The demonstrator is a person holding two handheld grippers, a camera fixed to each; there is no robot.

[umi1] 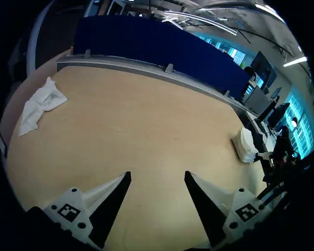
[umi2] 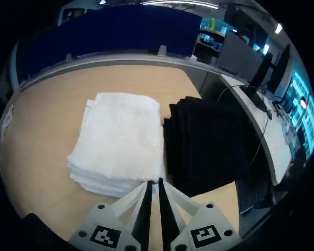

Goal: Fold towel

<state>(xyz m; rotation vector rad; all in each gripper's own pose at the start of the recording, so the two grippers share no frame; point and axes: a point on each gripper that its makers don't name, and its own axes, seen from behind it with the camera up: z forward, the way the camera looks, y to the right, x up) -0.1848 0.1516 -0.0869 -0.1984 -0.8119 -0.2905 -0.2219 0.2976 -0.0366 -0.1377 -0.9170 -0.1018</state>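
white terry, loosely crumpled: in the left gripper view the unfolded towel lies at the far left of the pale wood surface, well apart from everything else, so we judge it the next piece to fetch. our left gripper faces bare wood, fingers spread wide and empty, ready to reach. the white stack of folded towels sits just beside a black stack, sorted by colour. our right gripper hovers at the white stack's near edge, fingers clenched almost together, nothing between them.
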